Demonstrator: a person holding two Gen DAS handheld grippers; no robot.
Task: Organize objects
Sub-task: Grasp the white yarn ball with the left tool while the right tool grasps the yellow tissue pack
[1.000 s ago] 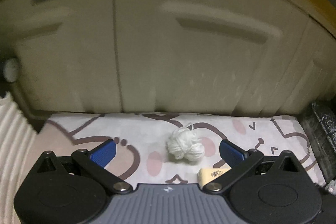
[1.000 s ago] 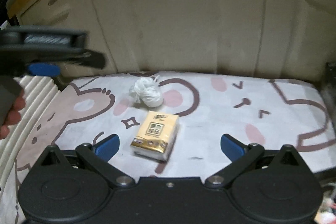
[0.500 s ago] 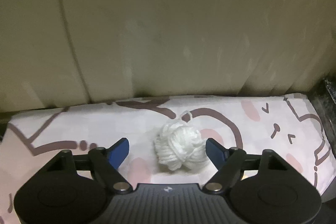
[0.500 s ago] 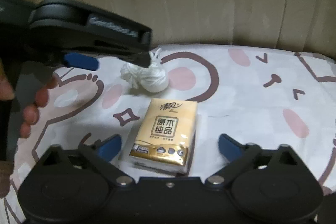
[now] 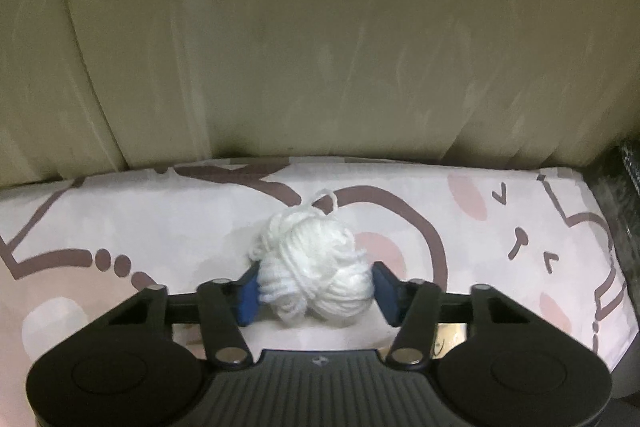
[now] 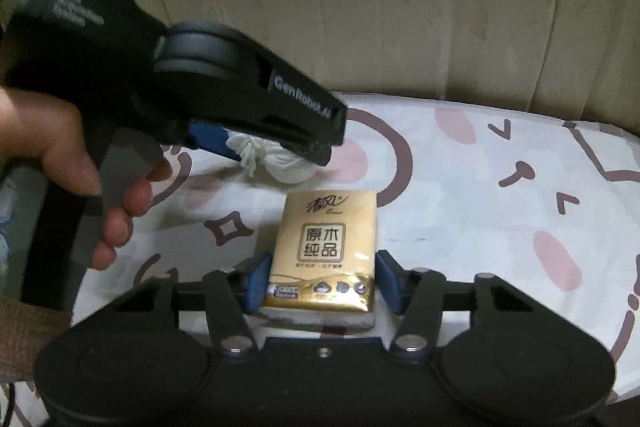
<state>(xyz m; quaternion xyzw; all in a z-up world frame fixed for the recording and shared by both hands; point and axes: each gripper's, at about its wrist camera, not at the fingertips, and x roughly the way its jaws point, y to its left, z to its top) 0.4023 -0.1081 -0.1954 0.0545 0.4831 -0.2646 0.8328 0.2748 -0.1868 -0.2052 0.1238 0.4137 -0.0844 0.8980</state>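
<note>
A white yarn ball (image 5: 316, 267) lies on the cartoon-printed mat (image 5: 500, 247). My left gripper (image 5: 316, 293) has its jaws closing, and both blue pads press the ball's sides. The right wrist view shows the same grip from the side: the left gripper (image 6: 276, 155) angles down over the yarn ball (image 6: 290, 165), held by a person's hand (image 6: 80, 155). A gold tissue pack (image 6: 328, 235) lies flat just in front of the ball. My right gripper (image 6: 320, 279) is closing on the pack's near end, with its pads against both long edges.
Cream cabinet doors (image 5: 320, 47) stand right behind the mat. A dark edge (image 5: 616, 195) borders the mat on the right. The mat (image 6: 500, 195) stretches out to the right of the tissue pack. A gold sliver of the pack (image 5: 450, 337) shows under the left gripper's right finger.
Both grippers have come down and narrowed from wide open. The left one now pinches the yarn ball and the right one grips the tissue pack. The left gripper has swung in over the ball.
</note>
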